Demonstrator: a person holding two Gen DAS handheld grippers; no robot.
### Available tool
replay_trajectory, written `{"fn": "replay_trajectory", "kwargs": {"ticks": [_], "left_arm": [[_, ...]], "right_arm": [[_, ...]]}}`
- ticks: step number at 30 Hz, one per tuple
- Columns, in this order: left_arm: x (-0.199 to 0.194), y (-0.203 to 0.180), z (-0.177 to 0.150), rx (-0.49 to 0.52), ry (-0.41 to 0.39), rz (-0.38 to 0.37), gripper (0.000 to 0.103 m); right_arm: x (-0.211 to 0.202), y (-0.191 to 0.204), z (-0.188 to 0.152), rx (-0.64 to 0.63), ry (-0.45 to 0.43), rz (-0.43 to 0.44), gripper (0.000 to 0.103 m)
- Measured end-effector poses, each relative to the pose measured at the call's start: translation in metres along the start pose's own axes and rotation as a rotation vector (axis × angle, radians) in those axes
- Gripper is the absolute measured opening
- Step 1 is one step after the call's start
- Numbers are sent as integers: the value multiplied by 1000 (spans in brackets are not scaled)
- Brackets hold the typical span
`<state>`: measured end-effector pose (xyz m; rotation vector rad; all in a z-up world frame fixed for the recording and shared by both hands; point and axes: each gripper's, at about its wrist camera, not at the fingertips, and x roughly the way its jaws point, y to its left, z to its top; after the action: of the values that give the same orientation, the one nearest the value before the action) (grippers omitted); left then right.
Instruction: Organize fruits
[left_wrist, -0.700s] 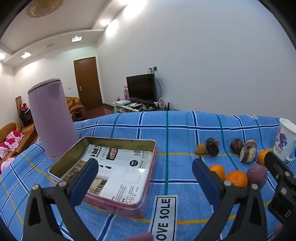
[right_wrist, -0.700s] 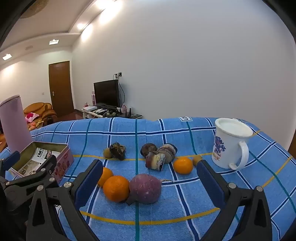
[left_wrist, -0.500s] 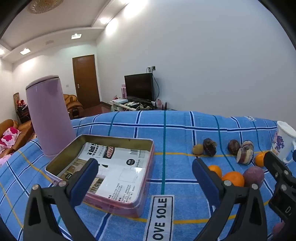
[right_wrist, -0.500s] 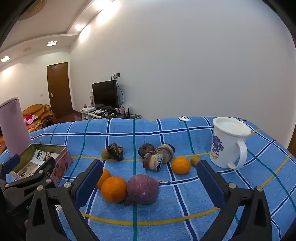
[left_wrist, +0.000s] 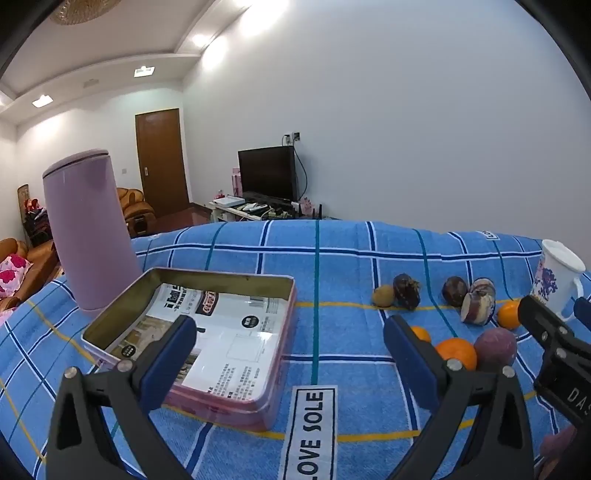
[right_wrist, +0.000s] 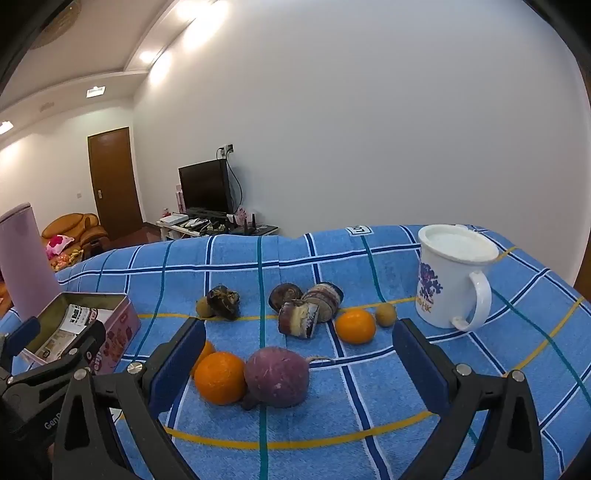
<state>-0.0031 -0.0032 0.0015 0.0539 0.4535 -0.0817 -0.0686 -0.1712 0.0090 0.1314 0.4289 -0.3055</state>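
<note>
White walls (right_wrist: 369, 129), brown door (left_wrist: 162, 162), black television (left_wrist: 267, 173), orange sofa (right_wrist: 77, 229).

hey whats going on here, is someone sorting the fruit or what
A person holds a gripper in each hand over a table covered with a blue checked cloth; nothing has been picked up yet. The left gripper hangs with its jaws open in front of an open pink tin that holds only a printed sheet. The right gripper, jaws also open, faces the loose fruit: oranges, a purple round one and some dark pieces. A white mug stands to their right.
</note>
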Motion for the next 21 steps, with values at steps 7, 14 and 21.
{"fn": "replay_trajectory", "kwargs": {"ticks": [7,14,21], "left_arm": [[0,0,-1,6,0,-6,103],[0,0,-1,5,6,-6,103],[1,0,-1,4,6,-7,103]], "right_arm": [[-3,2,1,-10,-6,-20,102],[-1,-1,2,-4,-6,-17,102],[0,-2,3,-3,-1,-14,102]]}}
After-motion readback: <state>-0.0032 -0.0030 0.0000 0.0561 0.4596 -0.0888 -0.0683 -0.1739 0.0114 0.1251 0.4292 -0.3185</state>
